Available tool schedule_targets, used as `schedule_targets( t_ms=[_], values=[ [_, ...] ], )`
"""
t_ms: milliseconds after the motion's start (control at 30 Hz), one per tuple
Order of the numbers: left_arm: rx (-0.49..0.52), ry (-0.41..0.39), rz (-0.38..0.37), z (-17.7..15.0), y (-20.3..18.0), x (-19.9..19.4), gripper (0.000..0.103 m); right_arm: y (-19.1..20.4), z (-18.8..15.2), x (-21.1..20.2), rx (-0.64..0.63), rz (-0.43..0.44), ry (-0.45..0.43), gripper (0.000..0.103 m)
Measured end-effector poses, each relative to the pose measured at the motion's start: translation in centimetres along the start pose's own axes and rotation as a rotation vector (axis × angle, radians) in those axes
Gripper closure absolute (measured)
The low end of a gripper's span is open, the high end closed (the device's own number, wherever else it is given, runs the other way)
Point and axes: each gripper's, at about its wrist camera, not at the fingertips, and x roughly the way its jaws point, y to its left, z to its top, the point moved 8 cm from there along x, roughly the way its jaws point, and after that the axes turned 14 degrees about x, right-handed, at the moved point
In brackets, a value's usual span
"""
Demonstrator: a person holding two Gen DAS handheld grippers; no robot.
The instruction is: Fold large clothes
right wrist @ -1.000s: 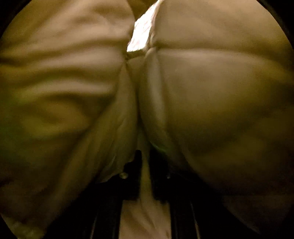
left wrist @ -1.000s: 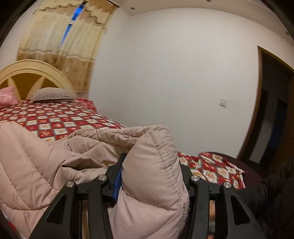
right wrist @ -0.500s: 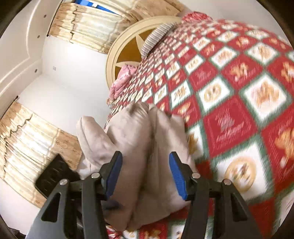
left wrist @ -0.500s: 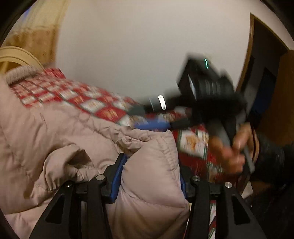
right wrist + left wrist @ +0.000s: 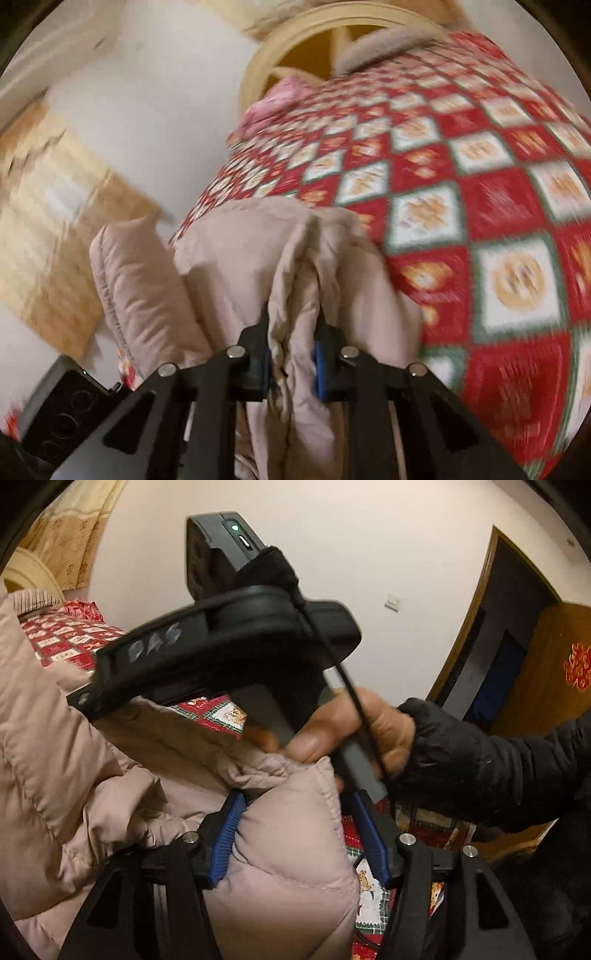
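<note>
1. Left wrist view: we see the left gripper (image 5: 295,834) with its jaws opening; a puffy fold of the beige padded coat (image 5: 280,853) sits between them, and the right pad stands clear of it.
2. Just beyond, our right hand (image 5: 343,734) holds its black tool.
3. Right wrist view: the right gripper (image 5: 293,360) is closing, pinching a coat fold (image 5: 295,295).
4. The coat lies at the near edge of the red patterned bed (image 5: 480,192); the headboard (image 5: 291,55) is far.

- The left gripper (image 5: 295,834) is seen with jaws opening, jacket (image 5: 288,849) padding between them.
- The right gripper (image 5: 291,354) is being closed on a jacket fold, gripped by the right hand (image 5: 347,731) above the jacket.
</note>
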Motion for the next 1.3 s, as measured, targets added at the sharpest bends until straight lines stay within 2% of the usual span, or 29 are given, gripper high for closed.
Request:
schedule_targets(
  t_ms=[67,133,167,233,300,400,433,500,567,600,667,733,833,900,967,1067,1133,1233,1300],
  values=[
    [-0.026,-0.004,-0.009,-0.1,0.4,0.0,0.043,0.3,-0.2,1.6,-0.086,-0.025,0.025,0.083],
    [-0.040,0.012,-0.001,-0.1,0.9,0.5,0.043,-1.7,-0.3,3.8,-0.110,-0.092,0.054,0.083],
    [-0.044,0.027,0.012,-0.1,1.0,0.9,0.042,-3.2,-0.3,4.6,-0.057,-0.071,0.074,0.087],
    [-0.048,0.047,0.029,-0.2,1.1,1.4,0.042,-5.3,0.2,5.5,0.021,-0.008,0.082,0.088],
    [-0.044,0.072,0.049,-0.2,1.0,1.8,0.042,-6.4,0.3,6.0,0.046,0.034,0.073,0.089],
    [0.007,0.118,0.126,-0.1,-0.1,1.5,0.042,-7.1,0.2,6.0,0.088,0.065,0.079,0.090],
    [0.019,0.112,0.142,0.2,-0.2,1.0,0.042,-7.0,0.1,5.9,0.082,0.058,0.078,0.090],
    [0.031,0.050,0.142,1.8,-1.7,-1.6,0.042,-6.9,-0.1,5.8,0.058,0.025,0.070,0.090],
    [0.062,-0.023,0.121,3.2,-3.4,-5.2,0.042,-6.2,-0.3,5.3,0.053,0.012,0.067,0.090],
    [0.095,-0.046,0.146,3.6,-3.8,-7.1,0.041,-6.2,-0.4,5.3,0.054,0.010,0.066,0.090],
    [0.156,-0.083,0.238,3.8,-4.1,-10.9,0.038,-6.0,-0.1,5.5,0.053,0.005,0.064,0.090],
    [0.155,-0.112,0.358,3.2,-2.8,-14.4,0.035,-6.0,0.0,5.6,0.051,0.004,0.061,0.090],
    [0.032,-0.138,0.539,1.6,1.8,-17.6,0.035,-6.1,-0.1,5.5,0.055,0.006,0.054,0.090],
    [-0.084,-0.143,0.703,-0.6,6.0,-19.1,0.035,-6.1,-0.2,5.2,0.051,0.001,0.049,0.090],
    [-0.218,-0.161,0.819,-3.2,9.8,-19.7,0.035,-6.1,-0.4,4.9,0.047,-0.005,0.044,0.090],
    [-0.300,-0.258,0.824,-4.3,12.1,-18.2,0.035,-6.2,-0.6,4.7,0.050,-0.002,0.043,0.090],
    [-0.262,-0.267,0.817,-3.2,12.8,-15.8,0.035,-6.3,-0.6,4.8,0.061,0.001,0.047,0.090],
    [-0.168,-0.183,0.759,-0.8,12.9,-12.2,0.033,-6.7,-0.5,4.9,0.088,0.016,0.059,0.090],
    [-0.106,-0.084,0.727,-0.2,12.6,-9.8,0.028,-6.9,-0.5,4.9,0.108,0.033,0.065,0.090]
  ],
)
